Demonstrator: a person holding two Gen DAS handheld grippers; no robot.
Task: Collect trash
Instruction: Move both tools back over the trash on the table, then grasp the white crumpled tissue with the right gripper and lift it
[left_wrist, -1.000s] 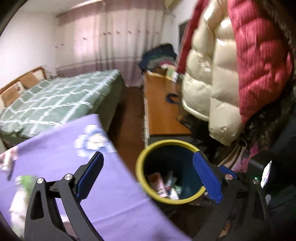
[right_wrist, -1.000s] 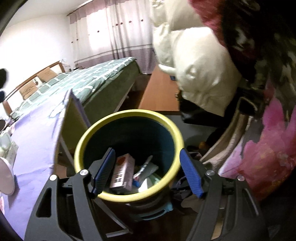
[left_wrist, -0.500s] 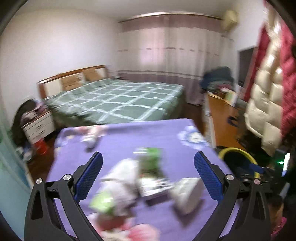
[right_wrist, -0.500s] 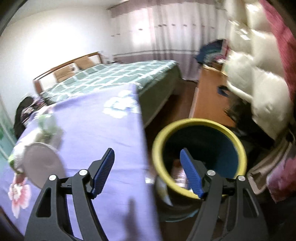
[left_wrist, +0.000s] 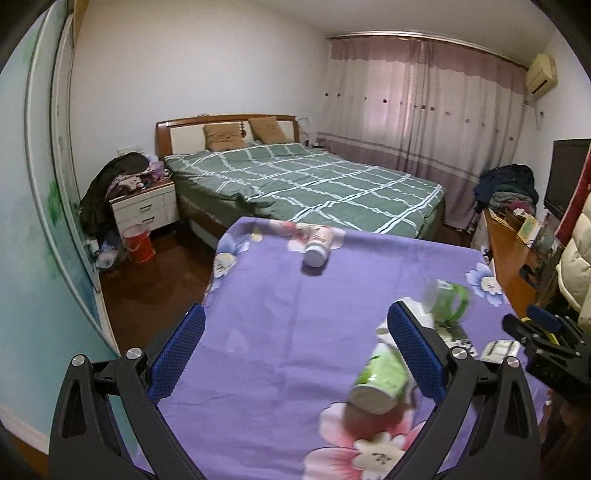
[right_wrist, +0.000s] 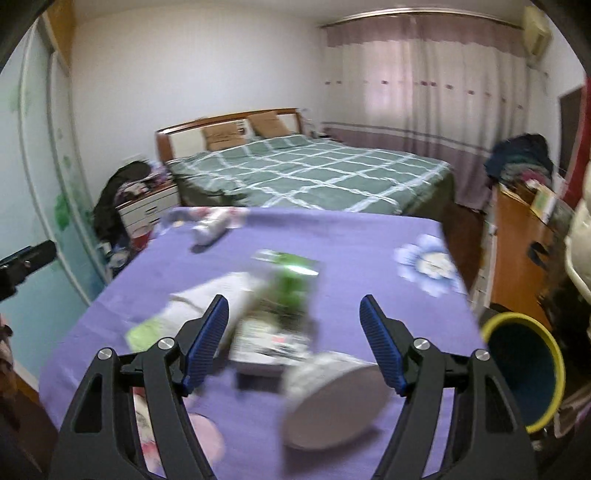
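Observation:
Trash lies on a purple flowered tablecloth (left_wrist: 295, 302). A green-and-white cup (left_wrist: 380, 376) lies on its side by my left gripper's right finger. A white bottle (left_wrist: 317, 247) lies at the far edge. A green packet (left_wrist: 448, 299) and papers lie to the right. My left gripper (left_wrist: 295, 350) is open and empty above the cloth. My right gripper (right_wrist: 295, 343) is open and empty over a white cup (right_wrist: 332, 398), a green packet (right_wrist: 291, 280) and a flat box (right_wrist: 269, 343). The yellow-rimmed dark bin (right_wrist: 524, 369) stands off the table's right edge.
A bed with a green checked cover (left_wrist: 306, 184) stands beyond the table. A white nightstand (left_wrist: 144, 210) and red bucket (left_wrist: 138, 243) are at the left. A wooden desk (left_wrist: 509, 258) and hanging jackets (left_wrist: 572, 266) are at the right.
Both grippers have swung left from over the bin to above the table. The bin now sits at the right edge of the right wrist view and is gone from the left wrist view.

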